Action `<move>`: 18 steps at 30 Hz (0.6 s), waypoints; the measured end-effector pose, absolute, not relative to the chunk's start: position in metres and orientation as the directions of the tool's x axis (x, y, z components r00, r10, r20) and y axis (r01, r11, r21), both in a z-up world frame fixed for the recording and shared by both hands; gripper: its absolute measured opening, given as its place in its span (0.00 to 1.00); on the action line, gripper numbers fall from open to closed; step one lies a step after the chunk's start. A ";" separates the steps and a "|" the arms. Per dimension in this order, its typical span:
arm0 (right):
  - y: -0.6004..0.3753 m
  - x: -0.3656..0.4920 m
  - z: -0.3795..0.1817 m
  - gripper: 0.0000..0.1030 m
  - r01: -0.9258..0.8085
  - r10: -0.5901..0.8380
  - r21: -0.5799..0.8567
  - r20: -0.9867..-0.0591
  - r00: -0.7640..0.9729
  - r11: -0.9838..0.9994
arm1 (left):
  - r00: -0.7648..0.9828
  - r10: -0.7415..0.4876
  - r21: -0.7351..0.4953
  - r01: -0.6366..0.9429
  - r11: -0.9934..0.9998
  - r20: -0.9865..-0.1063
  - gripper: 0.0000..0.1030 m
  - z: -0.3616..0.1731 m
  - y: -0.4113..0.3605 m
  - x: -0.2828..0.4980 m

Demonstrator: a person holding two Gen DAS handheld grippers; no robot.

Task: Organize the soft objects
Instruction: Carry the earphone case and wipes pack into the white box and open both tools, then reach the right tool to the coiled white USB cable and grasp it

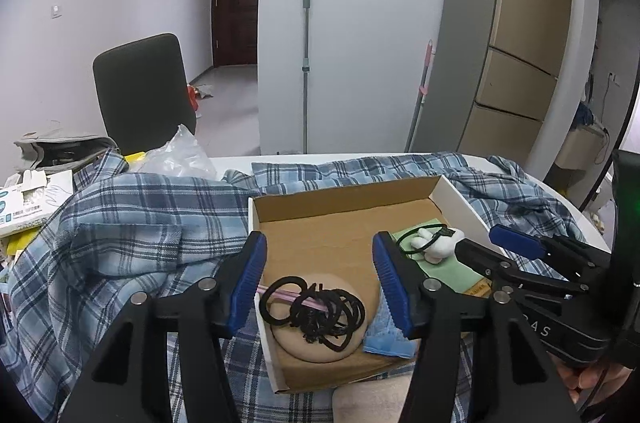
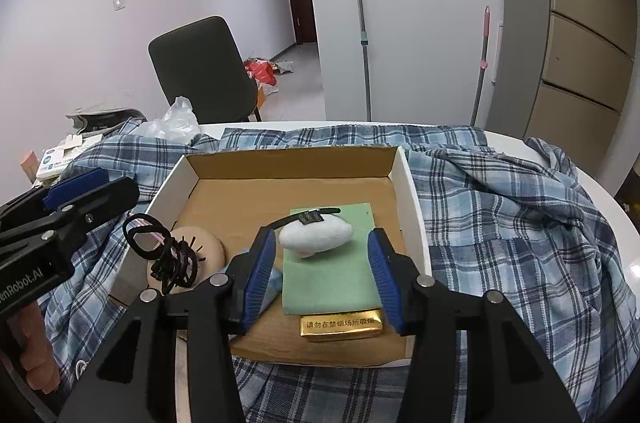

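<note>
An open cardboard box [image 1: 344,195] [image 2: 292,163] lies on a blue plaid shirt [image 1: 140,223] [image 2: 500,223]. In it, a tangle of black hair ties [image 1: 316,311] [image 2: 172,255] rests on a round beige pad [image 1: 320,351] [image 2: 208,247]. My left gripper [image 1: 322,283] [image 2: 80,199] stands open around the ties, its pads clear of them. A white soft toy [image 2: 316,235] [image 1: 436,247] with a black band sits on a folded green cloth [image 2: 328,275] over a gold pack [image 2: 340,327]. My right gripper [image 2: 322,275] [image 1: 492,247] is open just before the toy. A blue cloth [image 1: 388,335] lies between pad and green cloth.
A dark chair [image 1: 144,91] stands behind the round white table [image 2: 600,183]. A clear plastic bag [image 1: 180,155] and paper cartons [image 1: 28,199] crowd the table's left side. Two mop handles [image 1: 306,63] lean on the wall beside a tall fridge [image 1: 520,43].
</note>
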State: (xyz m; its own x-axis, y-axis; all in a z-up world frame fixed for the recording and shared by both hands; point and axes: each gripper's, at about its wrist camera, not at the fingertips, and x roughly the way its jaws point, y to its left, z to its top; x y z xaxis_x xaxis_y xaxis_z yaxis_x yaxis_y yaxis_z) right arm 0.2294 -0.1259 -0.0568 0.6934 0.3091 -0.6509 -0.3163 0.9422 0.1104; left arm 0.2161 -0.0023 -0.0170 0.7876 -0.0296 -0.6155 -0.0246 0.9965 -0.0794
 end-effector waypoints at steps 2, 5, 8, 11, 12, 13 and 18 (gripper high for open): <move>-0.127 0.228 -0.052 0.46 -0.309 0.310 0.118 -0.637 0.706 0.944 | 0.791 -0.011 -0.067 -0.038 0.997 -0.611 0.56 -0.013 -0.003 0.213; -0.129 0.220 -0.035 0.46 -0.307 0.317 0.121 -0.593 0.741 0.944 | 0.828 -0.012 -0.058 -0.024 0.998 -0.561 0.56 0.007 -0.009 0.198; -0.131 0.211 -0.018 0.46 -0.305 0.318 0.119 -0.556 0.768 0.945 | 0.862 -0.015 -0.051 -0.012 0.999 -0.507 0.56 0.028 -0.013 0.182; -0.132 0.198 -0.001 0.46 -0.294 0.315 0.124 -0.518 0.795 0.948 | 0.886 -0.024 -0.057 -0.002 0.998 -0.462 0.56 0.049 -0.016 0.168; -0.132 0.192 0.005 0.46 -0.290 0.312 0.125 -0.501 0.807 0.949 | 0.892 -0.030 -0.057 0.004 0.998 -0.451 0.56 0.056 -0.017 0.163; -0.131 0.187 0.011 0.46 -0.294 0.316 0.123 -0.491 0.812 0.948 | 0.899 -0.032 -0.052 0.011 0.999 -0.437 0.56 0.063 -0.018 0.156; -0.127 0.153 0.039 0.46 -0.291 0.306 0.103 -0.439 0.844 0.951 | 0.926 -0.026 -0.035 0.014 0.999 -0.376 0.56 0.086 -0.013 0.115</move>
State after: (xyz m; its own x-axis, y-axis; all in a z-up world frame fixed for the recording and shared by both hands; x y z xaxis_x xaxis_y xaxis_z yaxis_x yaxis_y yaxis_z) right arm 0.1527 -0.1274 0.0390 0.8445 0.3063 -0.4393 -0.2913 0.9511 0.1031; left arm 0.1151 -0.0132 0.0861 0.9264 -0.0265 -0.3756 0.0142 0.9993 -0.0355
